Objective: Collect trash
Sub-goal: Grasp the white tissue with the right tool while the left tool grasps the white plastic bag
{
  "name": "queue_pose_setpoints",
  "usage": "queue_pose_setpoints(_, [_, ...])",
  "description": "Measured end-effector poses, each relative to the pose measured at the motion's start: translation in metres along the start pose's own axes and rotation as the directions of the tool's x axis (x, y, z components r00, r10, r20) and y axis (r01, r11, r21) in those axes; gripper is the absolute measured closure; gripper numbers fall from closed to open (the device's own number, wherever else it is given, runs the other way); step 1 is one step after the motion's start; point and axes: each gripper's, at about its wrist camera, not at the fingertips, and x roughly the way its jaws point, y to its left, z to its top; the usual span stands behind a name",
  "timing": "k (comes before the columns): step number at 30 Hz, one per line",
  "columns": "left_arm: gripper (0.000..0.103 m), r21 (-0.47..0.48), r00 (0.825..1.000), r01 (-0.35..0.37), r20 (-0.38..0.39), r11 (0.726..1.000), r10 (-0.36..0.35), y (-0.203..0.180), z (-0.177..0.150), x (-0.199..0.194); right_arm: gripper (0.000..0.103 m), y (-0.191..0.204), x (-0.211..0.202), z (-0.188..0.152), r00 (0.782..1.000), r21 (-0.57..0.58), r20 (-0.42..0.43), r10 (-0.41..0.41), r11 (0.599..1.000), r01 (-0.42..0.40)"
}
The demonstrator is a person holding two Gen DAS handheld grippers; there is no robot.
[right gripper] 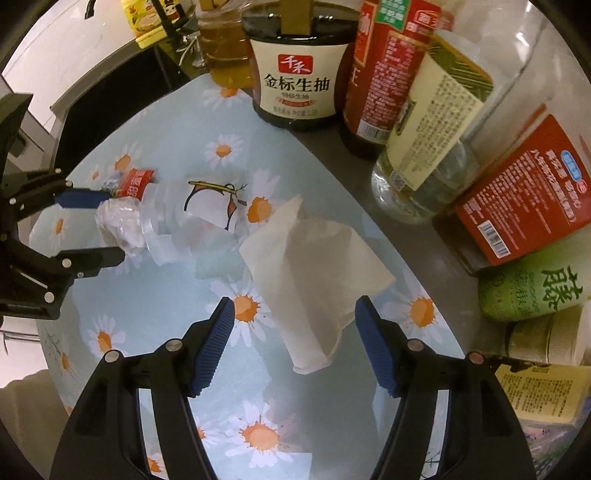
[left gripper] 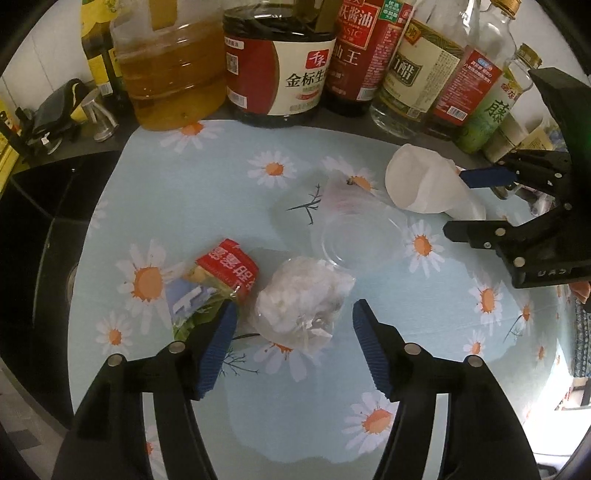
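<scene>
Bottle tops [left gripper: 280, 14] cut off above

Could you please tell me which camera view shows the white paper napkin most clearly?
The right wrist view: the white paper napkin lies large and unfolded just ahead of the open right gripper. The left wrist view shows it small, far right, partly hidden by the other gripper.

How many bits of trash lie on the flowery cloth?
4: crumpled plastic wad between the left gripper's fingers, red wrapper beside it, clear cup mid-cloth, white tissue before the right gripper.
</scene>
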Motion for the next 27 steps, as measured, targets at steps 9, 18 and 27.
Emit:
queue_pose_setpoints(9, [0.054,0.039,1.000,-0.019,0.015,0.999,0.018,-0.009,-0.001,0.001,0.073,0.006,0.010,0.002,0.999,-0.030,-0.007,-0.037,0.999,0.036])
queue_pose_setpoints(18, [0.056,0.058,1.000,-0.011,0.030,0.998,0.009,-0.011,-0.005,-0.005,0.079,0.008,0.000,-0.007,0.999,-0.002,0.010,-0.035,0.999,0.035])
queue_pose_setpoints(27, [0.057,0.067,0.999,-0.003,0.035,0.998,0.001,-0.009,-0.020,-0.017,0.081,0.015,-0.017,-0.021,1.000,0.044,0.022,-0.003,0.999,0.003])
